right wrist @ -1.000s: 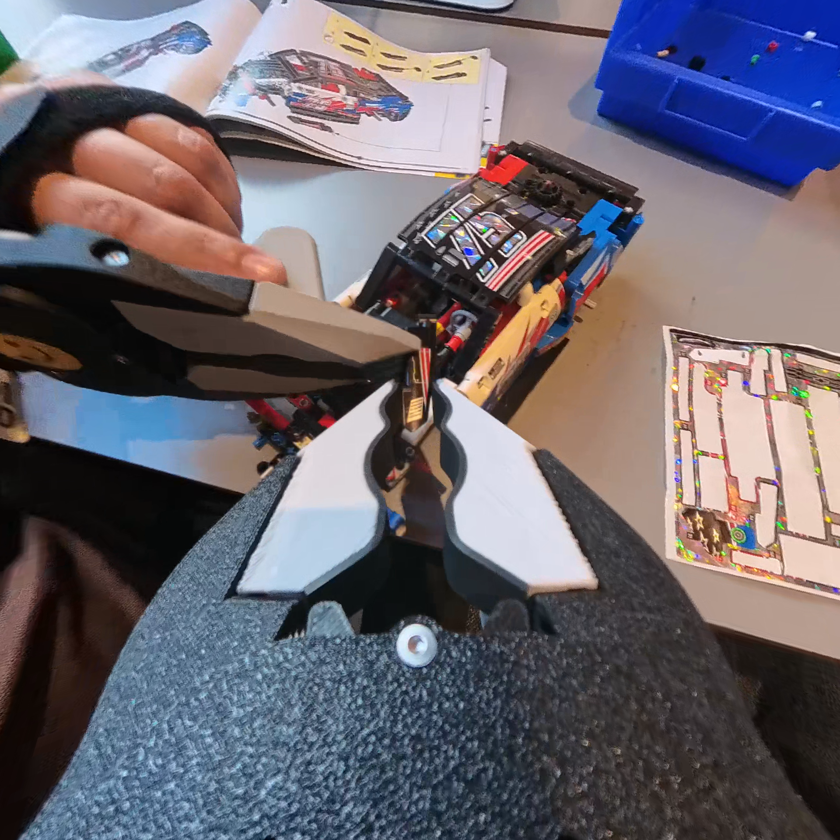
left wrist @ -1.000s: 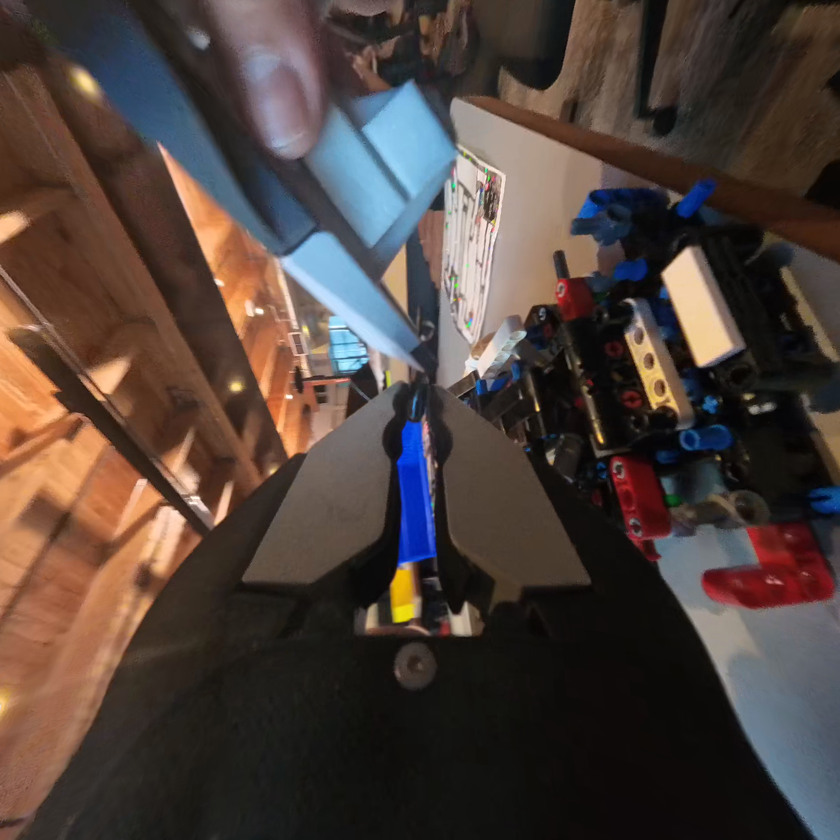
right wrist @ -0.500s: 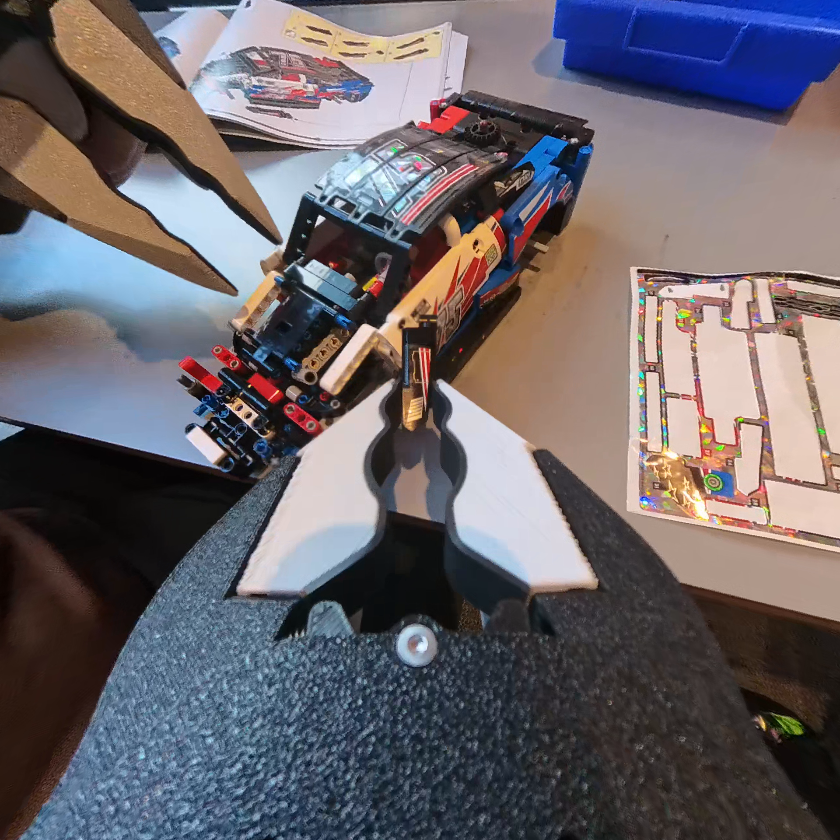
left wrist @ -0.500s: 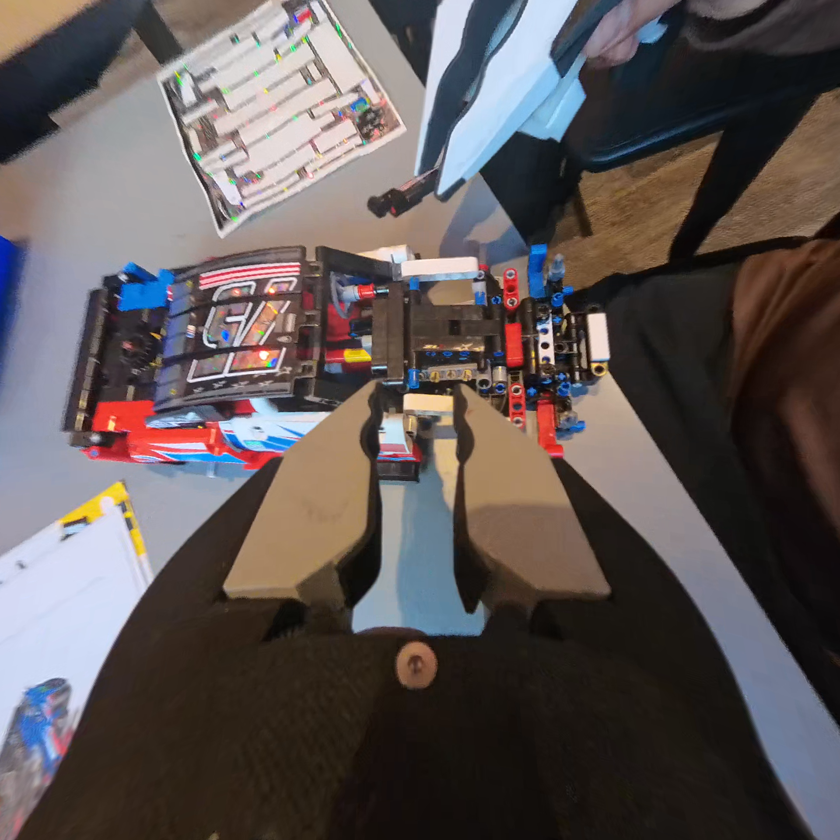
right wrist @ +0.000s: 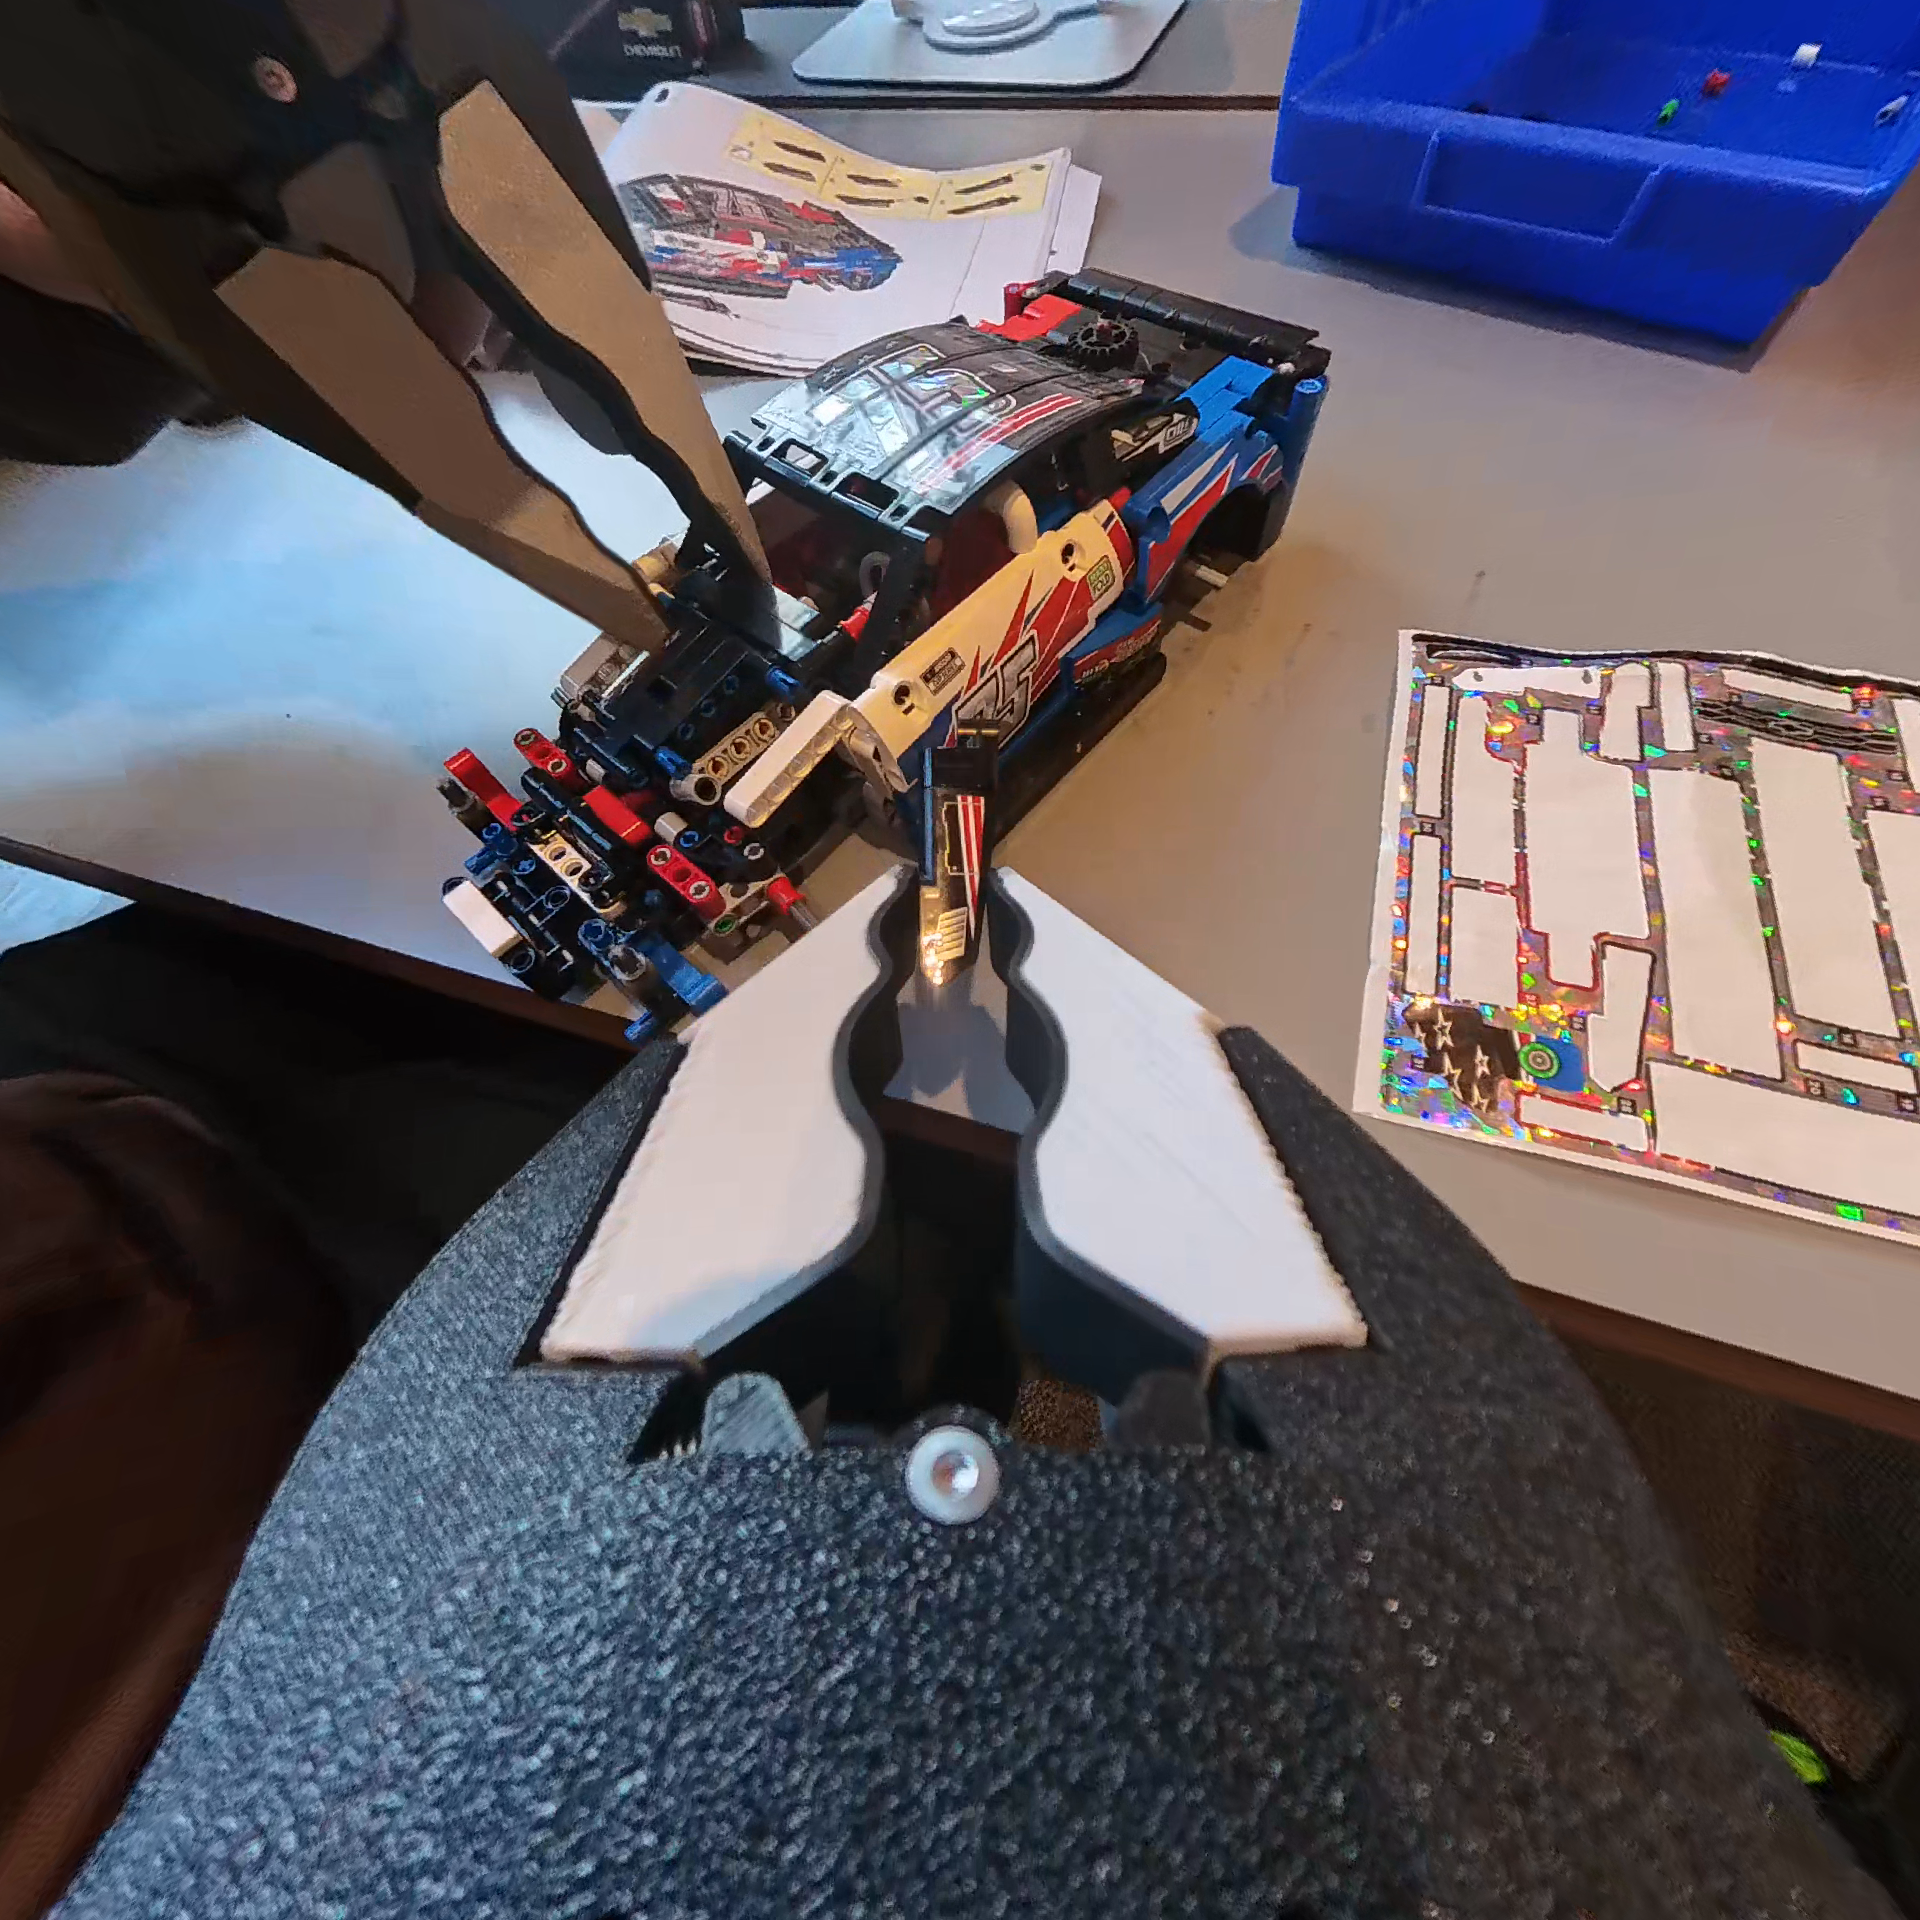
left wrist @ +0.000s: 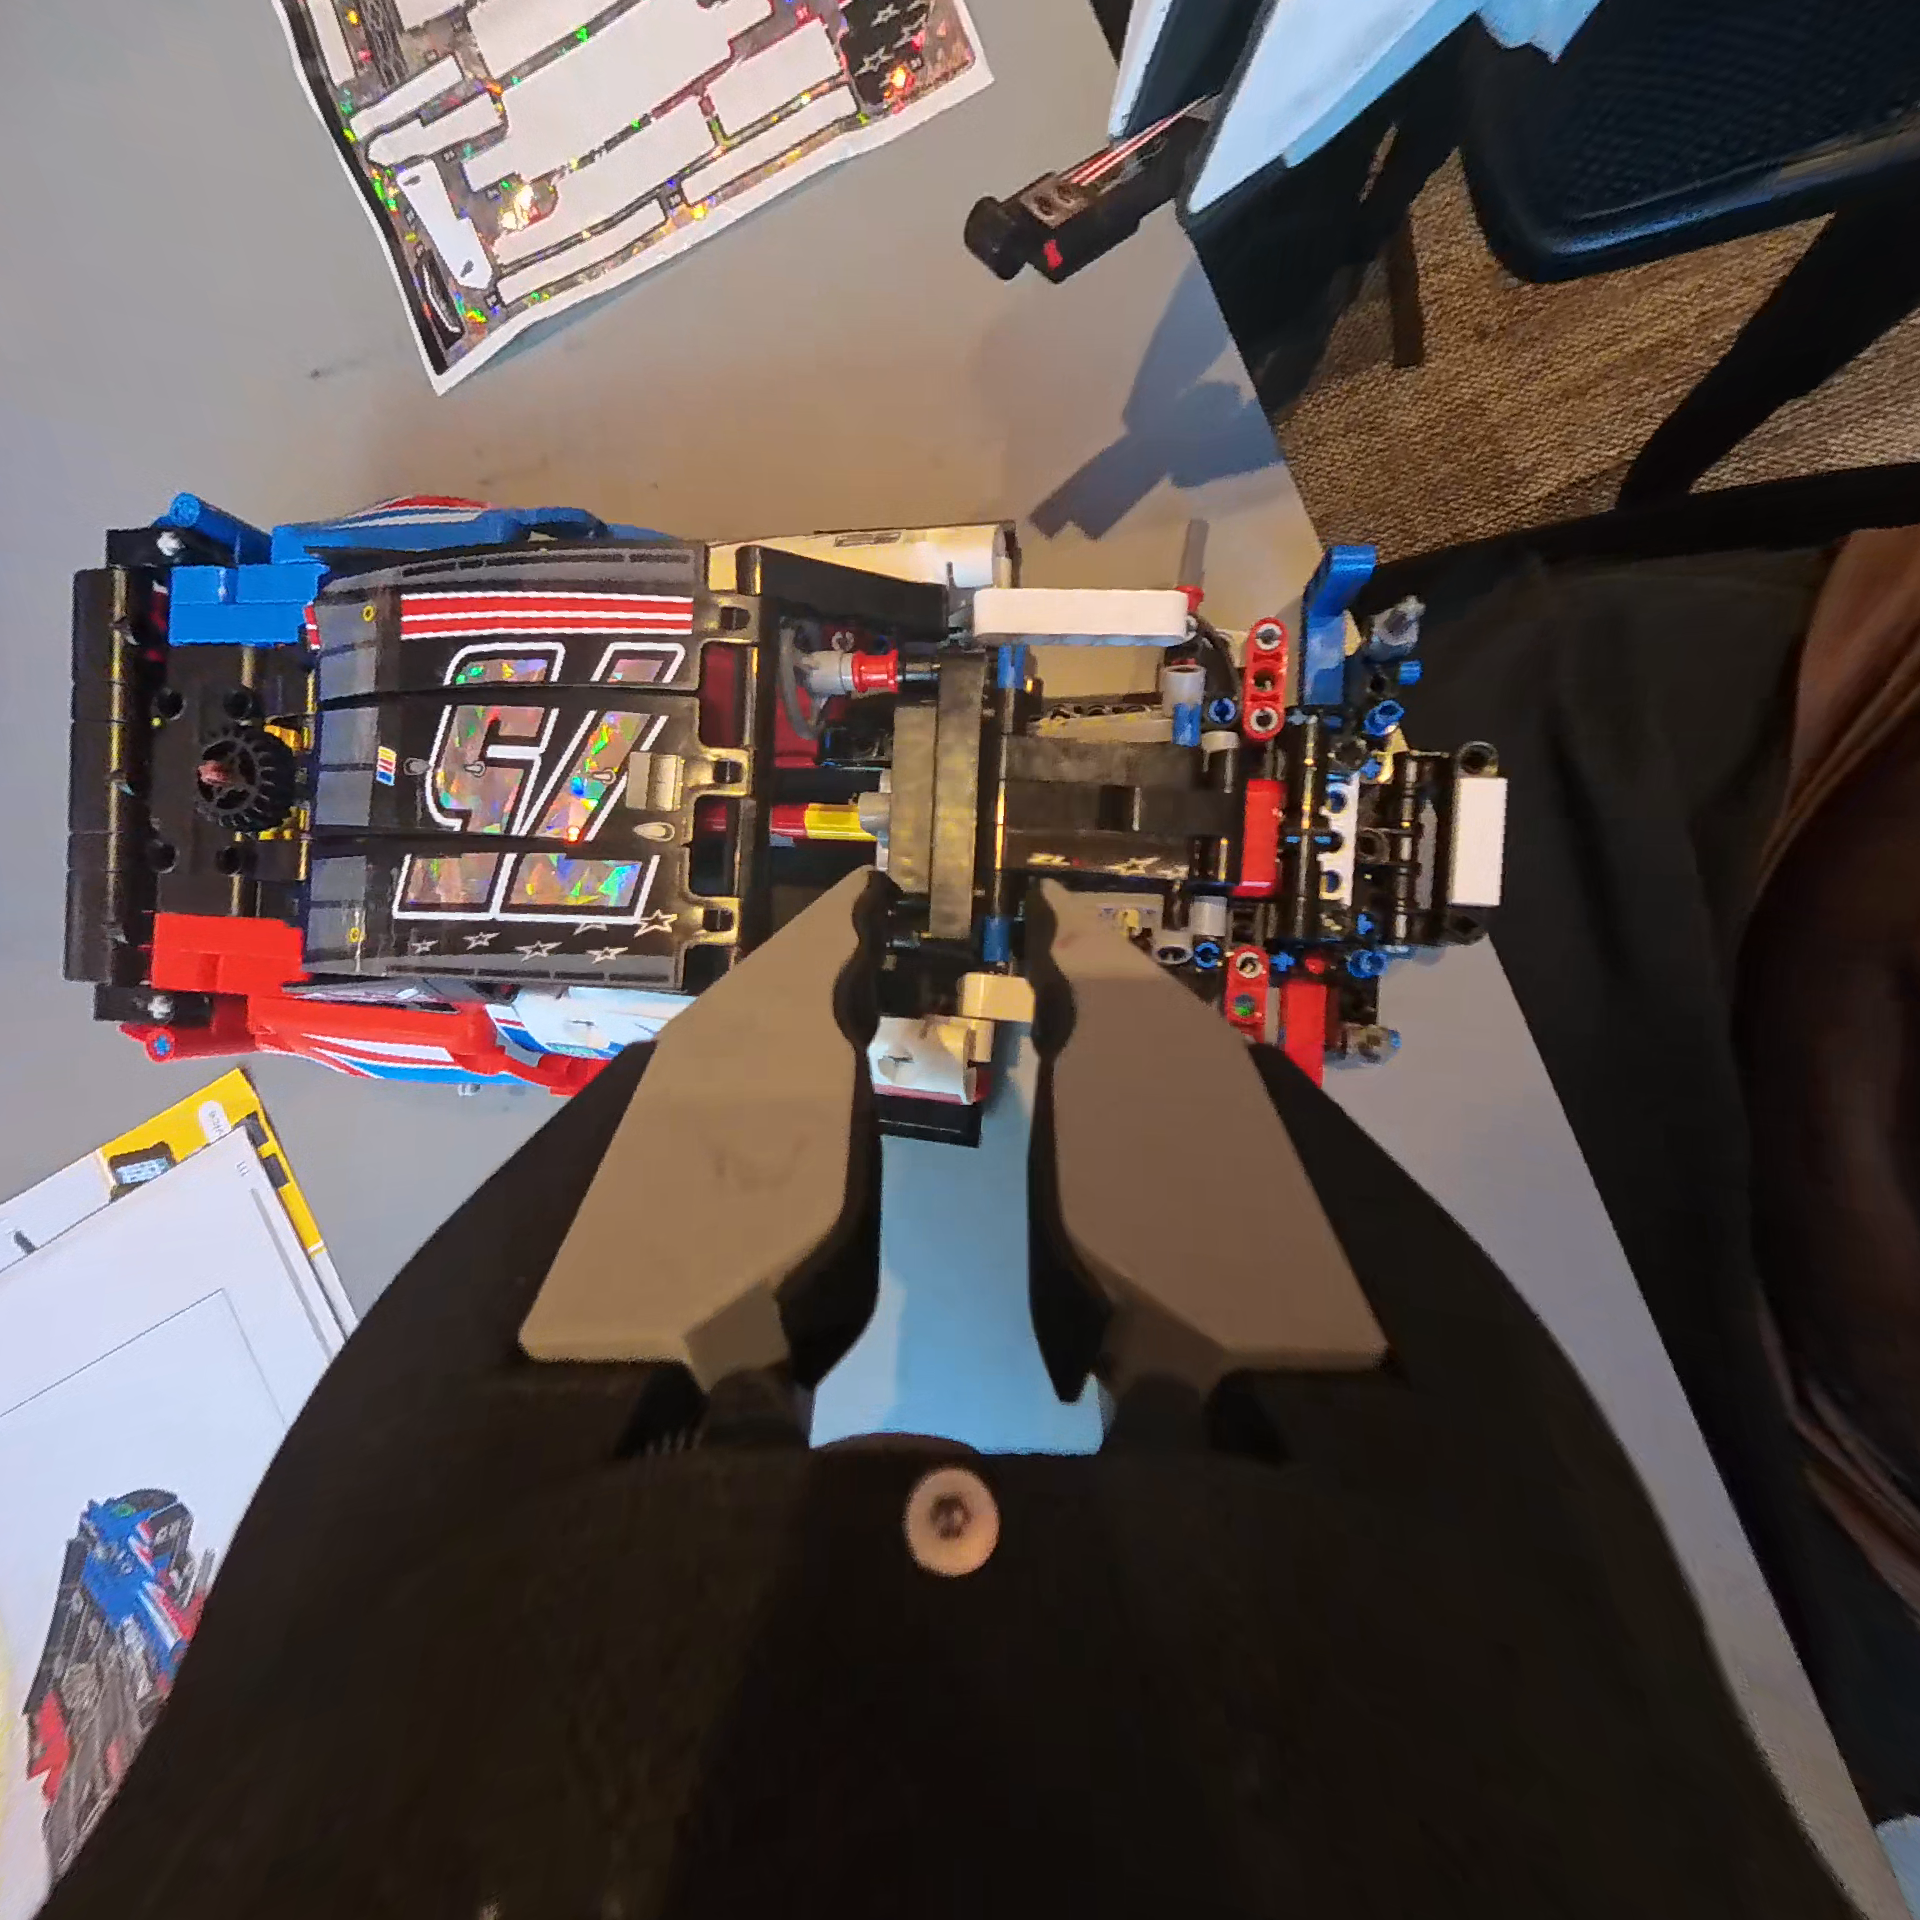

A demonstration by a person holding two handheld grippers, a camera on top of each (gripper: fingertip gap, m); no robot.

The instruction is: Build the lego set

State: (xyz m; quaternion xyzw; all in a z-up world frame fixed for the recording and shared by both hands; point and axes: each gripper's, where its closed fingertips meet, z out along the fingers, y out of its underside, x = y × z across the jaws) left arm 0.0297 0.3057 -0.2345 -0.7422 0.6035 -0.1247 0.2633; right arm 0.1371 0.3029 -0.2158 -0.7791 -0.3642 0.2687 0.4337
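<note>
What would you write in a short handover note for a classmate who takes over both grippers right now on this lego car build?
Left gripper: open, its fingertips straddling the black block at the car's unfinished front, not clamped.
Right gripper: shut on a small stickered panel piece, held in the air beside the car's white side.
Lego car: on the grey table near its front edge, nose toward the person. Instruction booklet behind it, sticker sheet to its right, blue parts bin at the back.
Done: roof, rear and side panels fitted.
Left: front frame bare; fit the held panel, probably near the front.
</note>
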